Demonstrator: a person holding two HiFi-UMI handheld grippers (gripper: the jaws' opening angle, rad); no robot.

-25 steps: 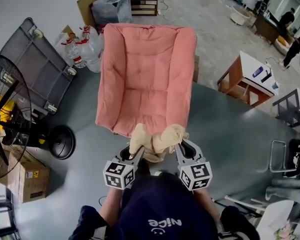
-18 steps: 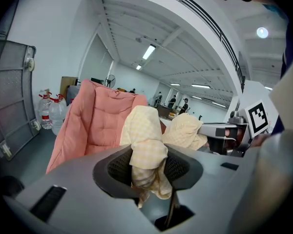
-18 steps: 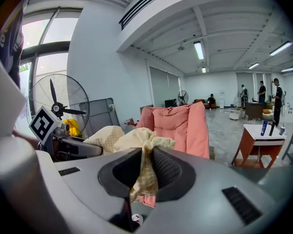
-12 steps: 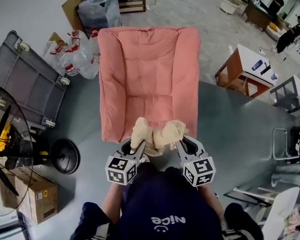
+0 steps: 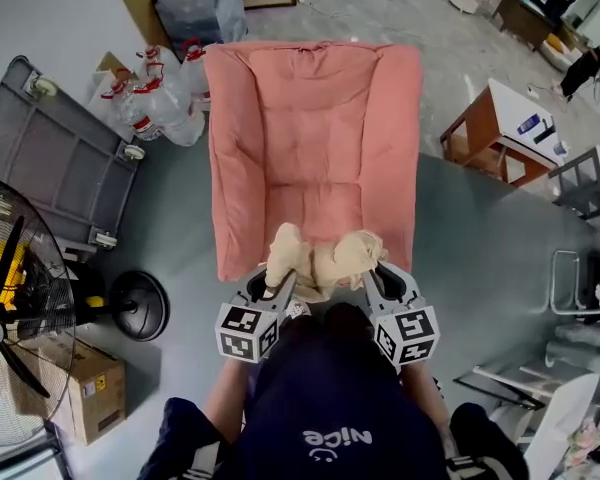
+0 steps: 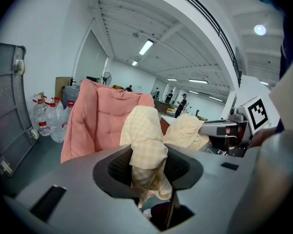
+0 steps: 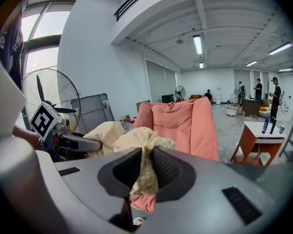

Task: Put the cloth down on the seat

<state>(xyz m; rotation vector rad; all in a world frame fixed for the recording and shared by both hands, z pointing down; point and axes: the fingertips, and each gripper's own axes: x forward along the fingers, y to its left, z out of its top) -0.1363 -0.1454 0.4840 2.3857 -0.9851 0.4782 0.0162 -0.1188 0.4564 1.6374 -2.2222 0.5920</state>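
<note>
while aloft, cloth (image 5: 321,259) nearer seat (image 5: 315,200)

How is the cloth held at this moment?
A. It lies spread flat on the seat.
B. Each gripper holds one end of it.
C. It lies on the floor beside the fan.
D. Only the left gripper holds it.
B: the cloth is pinched in the jaws of the left gripper and of the right gripper, bunched at the front edge of the chair.
</note>
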